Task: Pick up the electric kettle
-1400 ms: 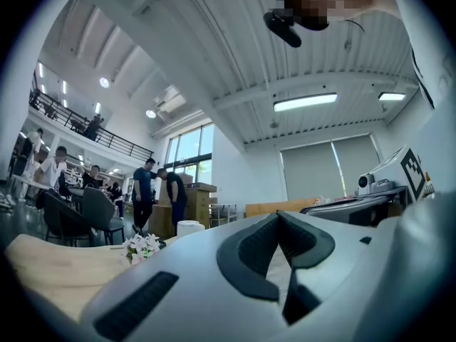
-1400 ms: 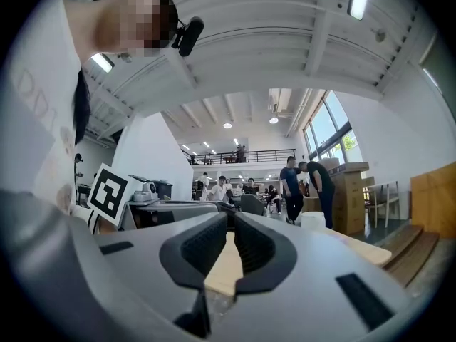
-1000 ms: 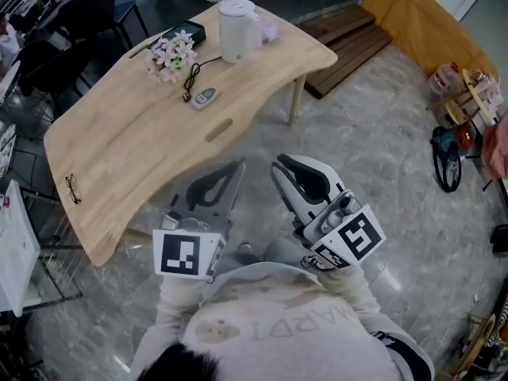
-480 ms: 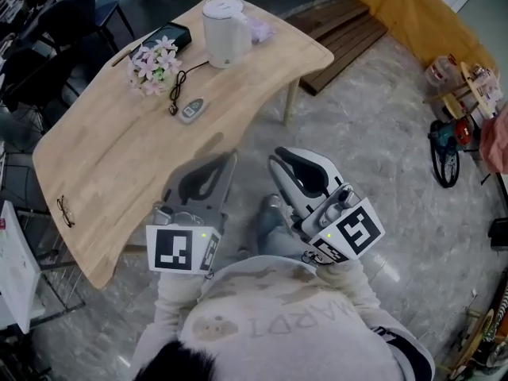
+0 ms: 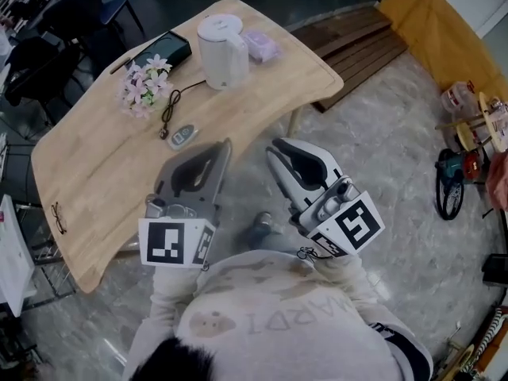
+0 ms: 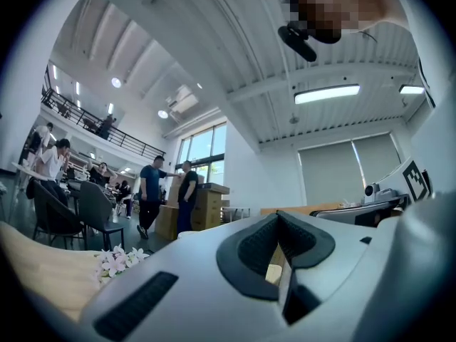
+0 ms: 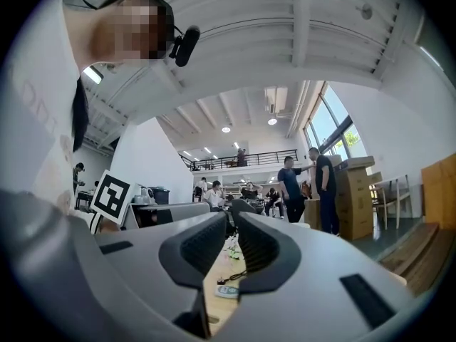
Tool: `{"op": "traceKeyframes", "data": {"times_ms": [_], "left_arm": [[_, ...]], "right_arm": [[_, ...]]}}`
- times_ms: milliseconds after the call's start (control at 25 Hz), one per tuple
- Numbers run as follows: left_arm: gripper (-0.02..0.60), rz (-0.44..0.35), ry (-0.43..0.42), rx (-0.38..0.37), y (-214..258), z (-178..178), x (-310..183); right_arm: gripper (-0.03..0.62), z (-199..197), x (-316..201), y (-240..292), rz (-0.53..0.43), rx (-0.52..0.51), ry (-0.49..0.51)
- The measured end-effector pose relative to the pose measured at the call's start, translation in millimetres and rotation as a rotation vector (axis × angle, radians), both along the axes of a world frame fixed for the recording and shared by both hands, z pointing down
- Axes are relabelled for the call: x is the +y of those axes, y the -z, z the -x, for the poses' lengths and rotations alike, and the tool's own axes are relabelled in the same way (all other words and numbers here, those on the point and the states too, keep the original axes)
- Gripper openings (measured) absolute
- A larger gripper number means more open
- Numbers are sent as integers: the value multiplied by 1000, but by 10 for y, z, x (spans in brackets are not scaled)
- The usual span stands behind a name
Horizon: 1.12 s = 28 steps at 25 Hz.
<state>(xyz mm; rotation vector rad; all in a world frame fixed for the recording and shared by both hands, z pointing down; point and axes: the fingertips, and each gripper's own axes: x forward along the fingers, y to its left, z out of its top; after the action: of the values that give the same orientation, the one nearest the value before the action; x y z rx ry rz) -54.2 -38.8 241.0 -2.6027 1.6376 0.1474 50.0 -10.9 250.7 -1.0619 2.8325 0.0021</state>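
The white electric kettle (image 5: 222,50) stands upright on the far part of the light wooden table (image 5: 95,165), its black cord trailing toward the flowers. My grey left gripper (image 5: 225,144) is shut and empty, and its tip points at the table's near edge. My white right gripper (image 5: 272,151) is shut and empty beside it, over the floor. Both are held close to the person's chest, well short of the kettle. In the left gripper view the left gripper (image 6: 278,219) shows its pads together. In the right gripper view the right gripper (image 7: 231,219) holds nothing.
On the table lie pink flowers (image 5: 136,86), a small grey device (image 5: 182,136) on a black cord, a black box (image 5: 163,50), a purple packet (image 5: 262,46) and glasses (image 5: 57,217). Wooden steps (image 5: 357,42) lie beyond it. Chairs and several people are farther off.
The person has walked toward the table, so the kettle and table sit nearer and lower in the head view. Both grippers came forward together, still shut.
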Motion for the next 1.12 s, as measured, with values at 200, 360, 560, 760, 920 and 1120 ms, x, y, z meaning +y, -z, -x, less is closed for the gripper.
{"op": "traceKeyframes", "data": {"times_ms": [200, 360, 560, 760, 920, 1120], "left_arm": [[0, -12, 29, 1, 32, -296, -361], [0, -5, 51, -19, -31, -399, -558], [0, 11, 73, -34, -101, -359, -804], [0, 12, 54, -25, -128, -251, -1114], [0, 10, 23, -16, -138, -89, -1412], [0, 26, -14, -21, -218, 199, -1781]], "right_arm": [[46, -326, -378, -22, -2, -10, 25], [46, -446, -628, -103, 7, -14, 37], [46, -420, -897, -201, 25, -14, 50], [46, -322, -1159, -241, 36, -10, 22], [46, -179, -1455, -297, 50, 3, -23], [74, 71, -1909, -484, 92, 20, -75]]}}
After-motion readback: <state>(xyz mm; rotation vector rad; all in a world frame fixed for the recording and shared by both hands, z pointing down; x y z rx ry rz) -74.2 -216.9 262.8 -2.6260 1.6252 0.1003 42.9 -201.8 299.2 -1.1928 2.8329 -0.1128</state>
